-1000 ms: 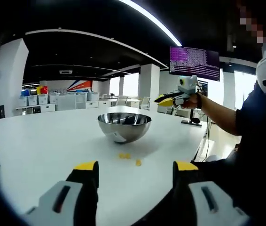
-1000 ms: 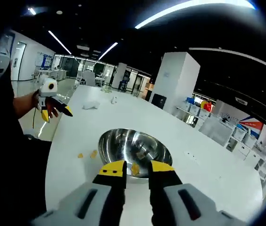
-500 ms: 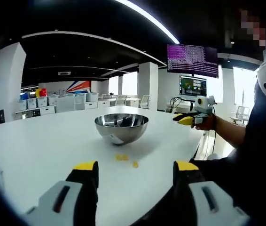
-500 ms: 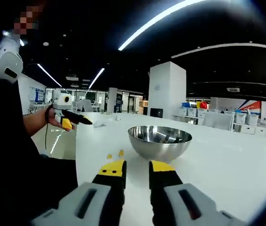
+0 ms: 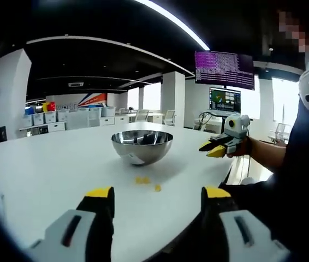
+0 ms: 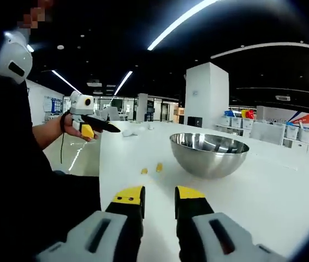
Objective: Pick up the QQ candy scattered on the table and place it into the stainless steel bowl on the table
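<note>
QQ candy [image 5: 142, 180], ahead of wide-open left gripper [image 5: 157, 199], short of stainless steel bowl [image 5: 142, 146]: small, light, likely soft; pinch across middle. Right gripper [image 6: 159, 195] narrowly parted, empty.

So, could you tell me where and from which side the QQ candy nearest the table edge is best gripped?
Probably from straight above, closing the tongs across its sides: the QQ candy is a small piece lying flat on the white table, apart from the other pieces, with the stainless steel bowl behind it.

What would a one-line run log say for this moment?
left gripper: open, empty | right gripper: narrow gap, empty | small yellow candies: on white table | shiny stainless steel bowl: upright
</note>
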A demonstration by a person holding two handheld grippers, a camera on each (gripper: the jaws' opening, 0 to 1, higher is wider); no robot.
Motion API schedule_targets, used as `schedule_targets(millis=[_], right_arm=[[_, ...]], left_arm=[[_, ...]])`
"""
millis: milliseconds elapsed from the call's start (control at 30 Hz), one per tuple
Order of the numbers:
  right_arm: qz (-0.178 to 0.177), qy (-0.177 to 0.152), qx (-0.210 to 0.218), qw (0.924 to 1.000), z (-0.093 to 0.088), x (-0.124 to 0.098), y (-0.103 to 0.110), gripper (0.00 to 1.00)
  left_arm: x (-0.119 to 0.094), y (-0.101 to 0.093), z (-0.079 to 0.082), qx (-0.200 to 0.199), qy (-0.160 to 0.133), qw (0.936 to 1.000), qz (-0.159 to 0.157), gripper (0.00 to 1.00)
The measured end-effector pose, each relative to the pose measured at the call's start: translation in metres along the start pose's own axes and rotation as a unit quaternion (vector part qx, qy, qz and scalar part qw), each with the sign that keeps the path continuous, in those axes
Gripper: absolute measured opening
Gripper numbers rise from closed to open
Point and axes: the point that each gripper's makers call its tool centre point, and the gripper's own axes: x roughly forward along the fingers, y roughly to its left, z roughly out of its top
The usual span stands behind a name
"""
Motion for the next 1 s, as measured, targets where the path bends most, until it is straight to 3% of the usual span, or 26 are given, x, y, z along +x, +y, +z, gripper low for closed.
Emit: schedule_targets(millis=[367, 567, 700, 1000], right_arm=[[0.064, 0.032, -0.022, 0.9971, -0.002, 0.096, 0.035, 0.22], [0.081, 0.06, -0.037, 0.9942, -0.011, 0.132, 0.043, 0.21], [0.084, 0.07, -0.033, 0.9935, -0.015, 0.144, 0.045, 0.19], [0.081, 0.082, -0.03, 0.9929, -0.023, 0.144, 0.04, 0.11]], left_arm=[[-0.014, 0.005, -0.006, -0.009, -0.003, 0.9999, 0.003, 0.64], [-0.029, 0.014, -0.01, -0.016, -0.009, 0.9997, 0.016, 0.64], [-0.035, 0.018, -0.012, -0.02, -0.011, 0.9995, 0.023, 0.64], [-0.036, 0.026, -0.014, -0.026, -0.011, 0.9991, 0.032, 0.64]])
